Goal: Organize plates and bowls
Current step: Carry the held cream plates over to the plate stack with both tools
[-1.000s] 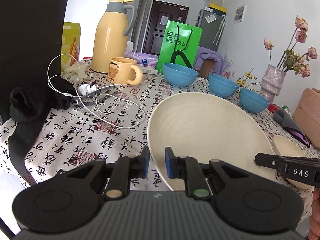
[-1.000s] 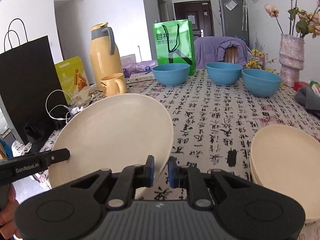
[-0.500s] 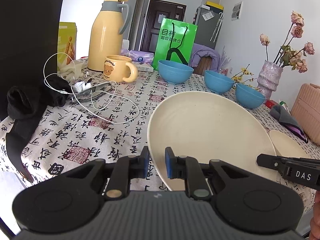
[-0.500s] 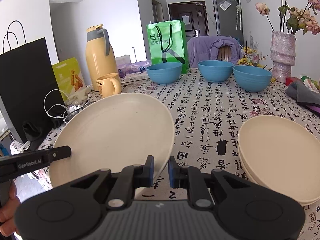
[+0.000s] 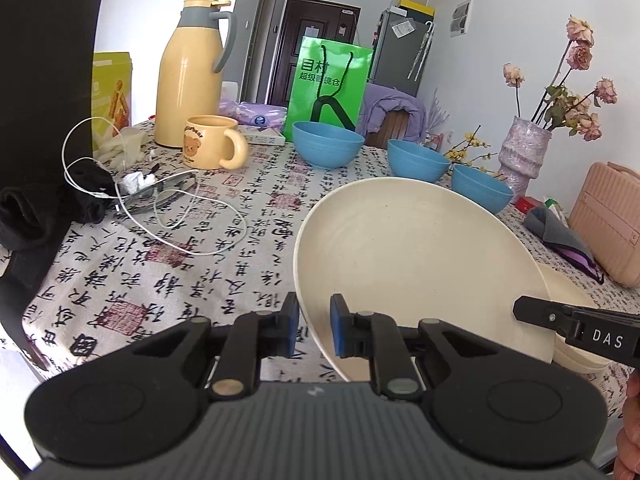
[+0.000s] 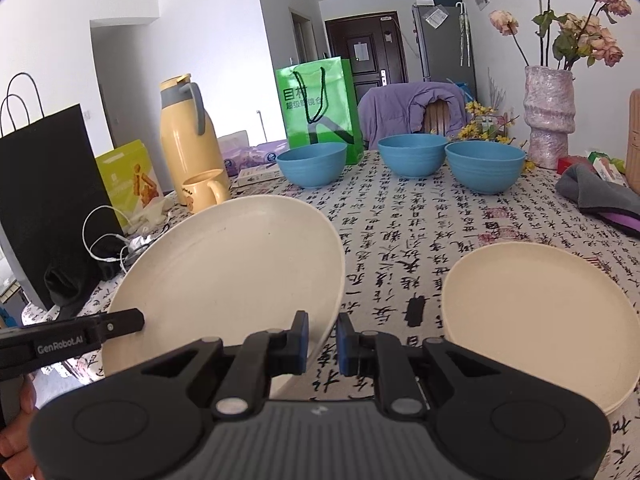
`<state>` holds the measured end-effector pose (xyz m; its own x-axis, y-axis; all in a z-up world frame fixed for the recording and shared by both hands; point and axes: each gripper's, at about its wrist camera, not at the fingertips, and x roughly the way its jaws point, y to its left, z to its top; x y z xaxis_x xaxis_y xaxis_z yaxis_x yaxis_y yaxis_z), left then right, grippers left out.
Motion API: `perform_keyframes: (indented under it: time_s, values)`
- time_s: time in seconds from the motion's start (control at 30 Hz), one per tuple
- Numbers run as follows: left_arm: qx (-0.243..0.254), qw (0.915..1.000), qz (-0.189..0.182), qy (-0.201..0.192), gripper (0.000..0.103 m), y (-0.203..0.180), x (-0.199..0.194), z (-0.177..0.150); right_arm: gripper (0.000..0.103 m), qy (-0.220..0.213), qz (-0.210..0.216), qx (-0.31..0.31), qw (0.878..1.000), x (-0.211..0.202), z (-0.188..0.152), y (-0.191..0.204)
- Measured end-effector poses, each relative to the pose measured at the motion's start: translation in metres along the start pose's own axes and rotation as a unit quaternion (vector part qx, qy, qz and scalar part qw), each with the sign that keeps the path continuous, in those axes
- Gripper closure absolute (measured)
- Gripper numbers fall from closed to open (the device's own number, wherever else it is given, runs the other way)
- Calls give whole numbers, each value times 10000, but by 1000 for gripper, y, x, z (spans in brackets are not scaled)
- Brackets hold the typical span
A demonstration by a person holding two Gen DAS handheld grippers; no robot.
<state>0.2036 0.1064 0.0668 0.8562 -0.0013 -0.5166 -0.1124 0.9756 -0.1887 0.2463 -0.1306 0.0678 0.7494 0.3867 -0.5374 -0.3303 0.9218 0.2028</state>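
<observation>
Cream-coloured and tilted up off the bench, a large plate (image 5: 412, 264) is being carried between both tongs at once. The left tongs (image 5: 315, 330) are pinching its near left rim, blue pads pressed on either side of the edge, and the right tongs (image 6: 322, 344) are pinching the opposite rim in the same way (each tool's black arm is showing at the edge of the other's view). The plate is hanging in the air over the bench's calligraphy-print tablecloth (image 6: 400, 240), its far edge raised higher than the gripped edge.

To the right of it, a stack of matching cream plates (image 6: 540, 320) is lying flat on the cloth, near the lifted plate but apart from it. Further back, three blue bowls (image 6: 412, 154) are sitting in a loose row, each separate from its neighbours.

Behind the bowls a green shopping bag (image 6: 320, 108) is standing upright, with a yellow thermos jug (image 5: 192, 72) and a yellow bear mug (image 5: 210, 142) to its left. A white cable (image 5: 160, 216) is looping over the cloth near a black paper bag (image 6: 44, 200). At the far right a lilac vase (image 6: 548, 116) is holding dried roses.
</observation>
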Motion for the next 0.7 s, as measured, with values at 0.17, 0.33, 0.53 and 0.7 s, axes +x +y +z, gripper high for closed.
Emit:
perform_keyframes:
  time_s: [0.17, 0.33, 0.53, 0.7]
  values:
    - [-90, 9998, -119, 96, 87, -20, 9, 4, 89, -117, -98, -9, 9999, -10, 6, -17]
    - [76, 9992, -375, 70, 87, -60, 17, 9, 89, -271, -316, 132, 9990, -25, 14, -48]
    - [346, 9973, -624, 151, 87, -112, 36, 12, 89, -402, -669, 406, 9961, -37, 17, -98]
    - [477, 9957, -737, 295, 87, -146, 52, 8, 89, -329, -869, 549, 9942, -39, 14, -136]
